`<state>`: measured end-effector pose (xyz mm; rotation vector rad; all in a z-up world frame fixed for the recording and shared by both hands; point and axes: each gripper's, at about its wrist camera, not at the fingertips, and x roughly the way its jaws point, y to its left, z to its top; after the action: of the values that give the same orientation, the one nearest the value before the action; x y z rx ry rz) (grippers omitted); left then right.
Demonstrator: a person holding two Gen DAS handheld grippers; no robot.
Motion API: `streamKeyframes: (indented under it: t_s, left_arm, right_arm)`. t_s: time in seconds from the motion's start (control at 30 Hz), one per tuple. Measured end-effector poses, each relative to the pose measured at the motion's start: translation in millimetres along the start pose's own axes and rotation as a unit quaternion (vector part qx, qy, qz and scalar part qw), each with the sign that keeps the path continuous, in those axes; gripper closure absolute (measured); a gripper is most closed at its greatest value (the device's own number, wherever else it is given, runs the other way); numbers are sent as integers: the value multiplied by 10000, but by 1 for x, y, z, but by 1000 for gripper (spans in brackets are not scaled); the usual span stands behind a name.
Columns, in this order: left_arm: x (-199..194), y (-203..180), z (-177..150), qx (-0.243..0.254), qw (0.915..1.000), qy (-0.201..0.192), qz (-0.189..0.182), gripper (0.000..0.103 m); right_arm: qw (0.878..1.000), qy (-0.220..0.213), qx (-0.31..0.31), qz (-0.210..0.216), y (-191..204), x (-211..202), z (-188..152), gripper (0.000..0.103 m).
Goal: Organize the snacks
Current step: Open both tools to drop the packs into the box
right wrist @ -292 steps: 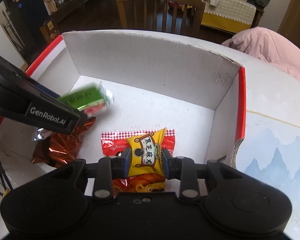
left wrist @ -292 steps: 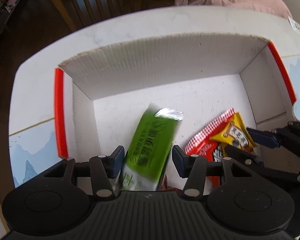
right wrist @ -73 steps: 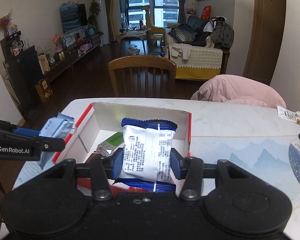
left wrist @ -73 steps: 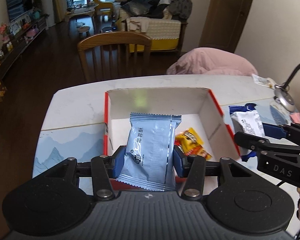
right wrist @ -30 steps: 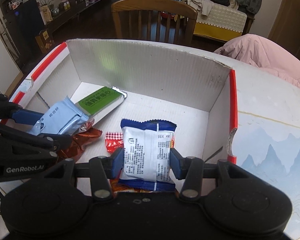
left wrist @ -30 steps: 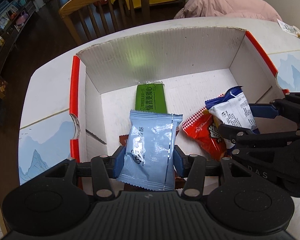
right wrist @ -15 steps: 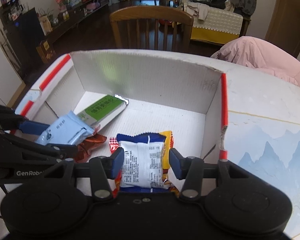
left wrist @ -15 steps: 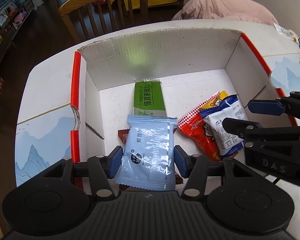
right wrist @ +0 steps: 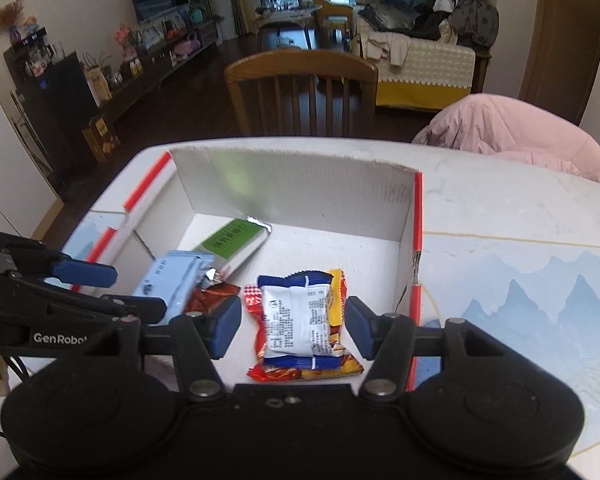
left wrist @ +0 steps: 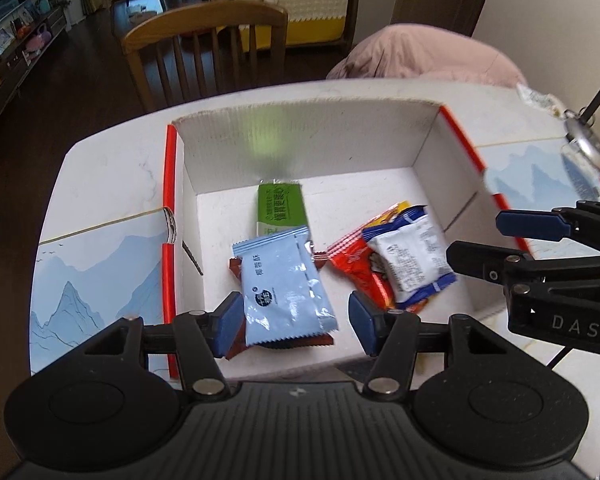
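A white cardboard box with red edges [left wrist: 428, 140] [right wrist: 300, 196] holds the snacks. In the left wrist view, my left gripper [left wrist: 296, 324] is open above the box's near side, and the light blue packet [left wrist: 284, 284] lies loose below it on a brown packet. A green bar [left wrist: 280, 210] lies behind. My right gripper [right wrist: 292, 328] is open over the white and blue packet [right wrist: 296, 320], which rests on the red and yellow packets [right wrist: 336, 364]. The right gripper also shows in the left wrist view [left wrist: 500, 240].
The box stands on a white table with blue mountain-print mats [right wrist: 540, 280]. A wooden chair [right wrist: 300, 88] and a pink cushion [right wrist: 512, 132] are behind the table. A lamp [left wrist: 584, 136] and a small wrapper [left wrist: 536, 98] are at the far right.
Both grippers have opened wider and pulled back and up from the box. The light blue packet and the white and blue packet now lie loose inside it.
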<state>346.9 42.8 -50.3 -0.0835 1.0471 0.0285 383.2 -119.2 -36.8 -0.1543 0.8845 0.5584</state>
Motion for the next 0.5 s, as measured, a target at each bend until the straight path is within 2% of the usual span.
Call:
streamKeyframes:
  t_s: [0.27,0.33,0.5]
  left_arm:
    - [-43,0,-18,-15,9990,-420,-159,43]
    - [-54,0,-24,-23,9982,-556,-208,39]
    - [-80,1,-38,-50,9962,-803,-340,39]
  right_arm:
    - [9993,-363,-8,131,11,-42,-8,38]
    - [9988,-461,0,141,14,-52,-12,26]
    - [9977,-645,36,183,20,-76,-23,21]
